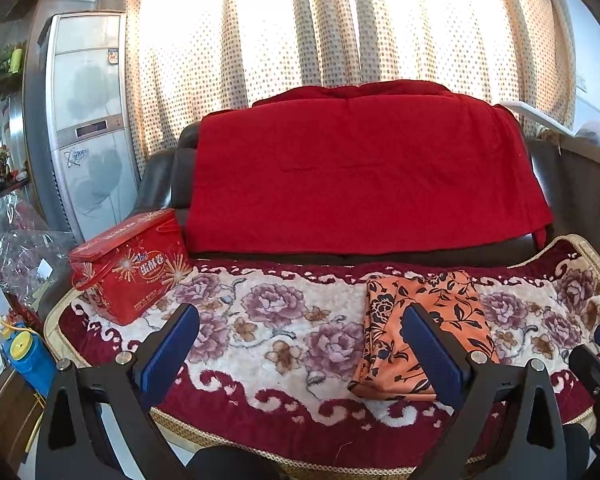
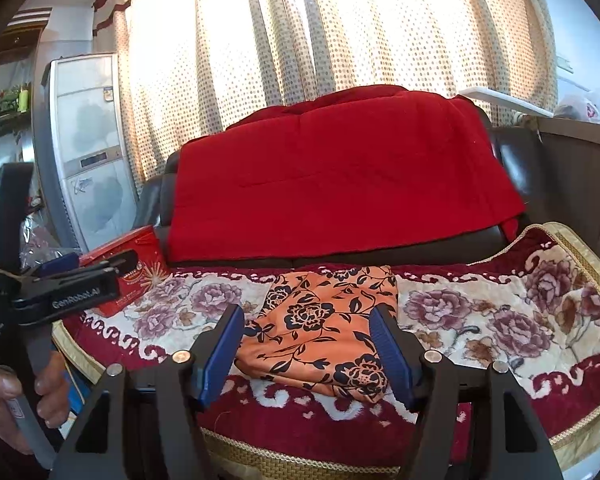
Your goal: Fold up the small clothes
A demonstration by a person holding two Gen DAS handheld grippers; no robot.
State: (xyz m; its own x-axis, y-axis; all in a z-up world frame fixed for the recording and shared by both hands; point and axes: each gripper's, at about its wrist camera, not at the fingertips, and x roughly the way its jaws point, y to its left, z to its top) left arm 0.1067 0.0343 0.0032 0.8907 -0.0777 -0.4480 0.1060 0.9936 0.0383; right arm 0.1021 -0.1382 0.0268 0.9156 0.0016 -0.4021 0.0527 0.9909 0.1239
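One folded orange garment [image 2: 320, 328] on one floral blanket [image 2: 500, 320]; one red tin [image 1: 132, 268] — possibly lidded; both grippers' — left gripper [image 1: 300, 344], right gripper [image 2: 308, 344] — jaws apart, empty.

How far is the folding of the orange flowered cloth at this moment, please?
Done, as it looks: the orange flowered cloth lies as a compact folded rectangle on the floral blanket. In hand: nothing; the left claw and the right claw both stand open, apart from the cloth. Left: perhaps only tidying it; no other small garment shows that waits to be folded.
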